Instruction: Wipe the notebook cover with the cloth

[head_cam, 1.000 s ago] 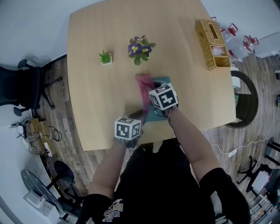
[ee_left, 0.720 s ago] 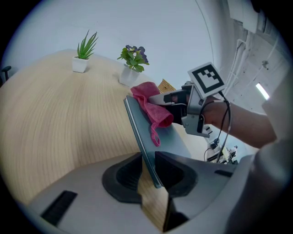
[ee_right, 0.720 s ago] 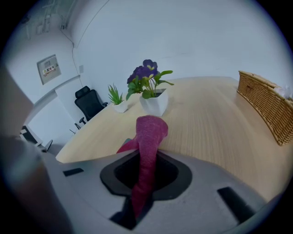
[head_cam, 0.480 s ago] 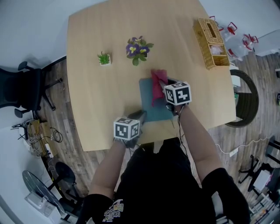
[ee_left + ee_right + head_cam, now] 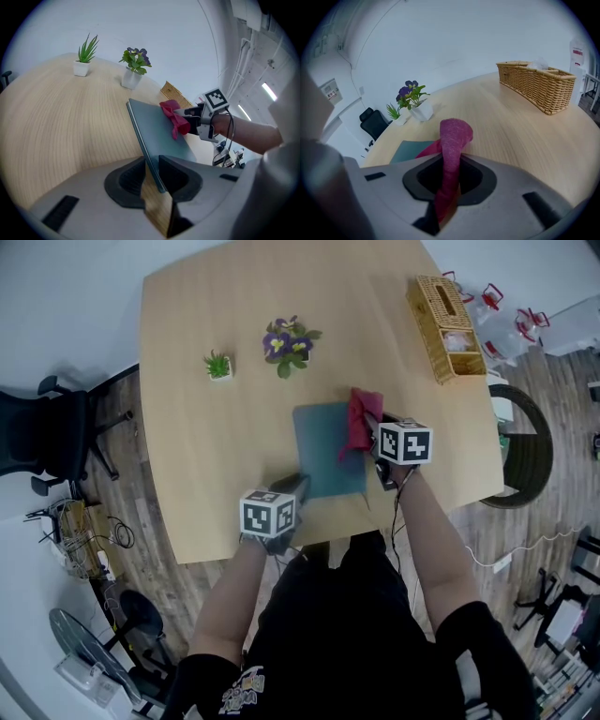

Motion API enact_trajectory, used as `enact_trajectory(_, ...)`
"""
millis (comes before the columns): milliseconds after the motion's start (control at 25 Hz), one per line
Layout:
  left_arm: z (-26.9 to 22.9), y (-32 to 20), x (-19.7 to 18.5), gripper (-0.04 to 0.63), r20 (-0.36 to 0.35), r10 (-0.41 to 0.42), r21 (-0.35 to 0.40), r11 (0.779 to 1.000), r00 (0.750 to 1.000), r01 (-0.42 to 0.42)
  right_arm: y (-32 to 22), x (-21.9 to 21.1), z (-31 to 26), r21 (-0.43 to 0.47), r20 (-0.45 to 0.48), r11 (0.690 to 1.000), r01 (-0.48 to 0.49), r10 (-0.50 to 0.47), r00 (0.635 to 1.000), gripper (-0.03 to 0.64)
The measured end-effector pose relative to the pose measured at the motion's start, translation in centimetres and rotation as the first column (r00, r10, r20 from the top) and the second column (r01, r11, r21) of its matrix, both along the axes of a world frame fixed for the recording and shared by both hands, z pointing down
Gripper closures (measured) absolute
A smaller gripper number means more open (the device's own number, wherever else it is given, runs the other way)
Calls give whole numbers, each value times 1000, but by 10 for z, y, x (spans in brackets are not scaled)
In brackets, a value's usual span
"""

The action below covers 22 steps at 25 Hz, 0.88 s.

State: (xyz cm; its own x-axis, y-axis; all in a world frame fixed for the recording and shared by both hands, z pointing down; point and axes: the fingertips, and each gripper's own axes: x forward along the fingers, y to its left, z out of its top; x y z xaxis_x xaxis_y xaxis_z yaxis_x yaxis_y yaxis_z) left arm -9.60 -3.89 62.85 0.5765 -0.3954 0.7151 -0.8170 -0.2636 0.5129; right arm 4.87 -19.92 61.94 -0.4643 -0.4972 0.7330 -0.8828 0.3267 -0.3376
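left gripper (image 5: 292, 487): clamped on teal notebook's (image 5: 323, 451) near corner; long axis runs straight ahead | right gripper (image 5: 379, 454): pinching magenta cloth (image 5: 361, 420) over notebook's right edge

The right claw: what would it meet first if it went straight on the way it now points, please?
Beyond the cloth the right claw grips, probably nothing: bare table ahead, flowering plant left of its line, basket right.

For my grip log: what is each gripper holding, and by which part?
Left gripper clamps the teal notebook by its near corner; right gripper clamps the pink cloth by one bunched end.
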Motion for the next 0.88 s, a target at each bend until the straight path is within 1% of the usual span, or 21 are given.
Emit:
enact_trajectory(240,0,-1,0,511,6,-1,8,1000,1000,1,32,10,-1,-2,31,1000,-12,12,999,551)
enact_trajectory(440,1,0,0,508,18,-3,23,1000,1000,3,65,11,-9,-17,111,999,-30,32,993,551)
enact_trajectory(720,-12,6,-5,511,34,-10,86,996,999,7,105,8,-38,16,179,1000,-26,23,984,551)
enact_trajectory(880,-36,11,-7,518,5,-15,141,990,1000,15,122,4,-60,55,201,998,-30,19,979,551)
